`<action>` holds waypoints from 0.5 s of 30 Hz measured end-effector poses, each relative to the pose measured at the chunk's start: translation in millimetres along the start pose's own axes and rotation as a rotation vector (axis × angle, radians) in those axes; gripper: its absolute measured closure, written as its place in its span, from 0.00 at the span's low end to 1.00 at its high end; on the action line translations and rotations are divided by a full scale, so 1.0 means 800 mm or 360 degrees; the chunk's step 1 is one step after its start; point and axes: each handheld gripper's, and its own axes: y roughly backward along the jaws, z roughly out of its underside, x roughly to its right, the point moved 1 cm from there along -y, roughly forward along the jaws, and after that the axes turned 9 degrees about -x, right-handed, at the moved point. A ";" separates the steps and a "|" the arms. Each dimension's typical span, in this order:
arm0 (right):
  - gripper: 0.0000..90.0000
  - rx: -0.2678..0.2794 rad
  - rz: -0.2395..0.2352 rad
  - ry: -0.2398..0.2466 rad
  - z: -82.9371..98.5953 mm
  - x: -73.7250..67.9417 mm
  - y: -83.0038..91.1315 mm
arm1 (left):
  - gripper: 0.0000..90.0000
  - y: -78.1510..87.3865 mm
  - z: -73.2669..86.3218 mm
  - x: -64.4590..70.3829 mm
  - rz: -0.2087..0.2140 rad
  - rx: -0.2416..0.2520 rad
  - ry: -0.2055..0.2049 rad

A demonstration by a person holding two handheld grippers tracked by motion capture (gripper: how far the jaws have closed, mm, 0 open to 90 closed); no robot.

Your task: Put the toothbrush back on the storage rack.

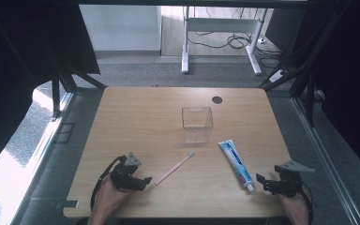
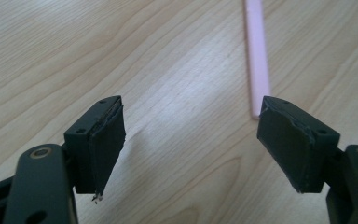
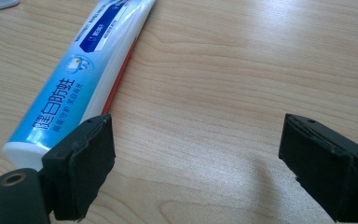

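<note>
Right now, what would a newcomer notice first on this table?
The clear box standing at the table's middle, with the blue-and-white toothpaste tube lying to its right. A pink toothbrush lies to the left of the tube, just ahead of the open left gripper; the right gripper, also open, waits by the tube's cap end.

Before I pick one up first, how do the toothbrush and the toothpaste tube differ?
The toothbrush is thin and pink; the toothpaste tube is broad, white and blue with printed lettering. The toothbrush lies by the left gripper, head pointing away from the person; the tube lies by the right gripper, cap toward the person. Both lie flat on the table, ungripped.
</note>
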 end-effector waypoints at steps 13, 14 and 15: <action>0.12 0.0000 0.0009 0.0012 0.000 0.000 0.000 | 0.32 -0.002 -0.038 0.007 0.0019 -0.0120 -0.0114; 0.12 -0.0001 0.0012 0.0013 0.000 -0.001 0.000 | 0.33 -0.003 -0.042 0.008 0.0022 -0.0137 -0.0124; 0.12 -0.0001 0.0017 0.0017 0.000 -0.001 0.000 | 0.34 -0.004 -0.045 0.010 0.0018 -0.0146 -0.0137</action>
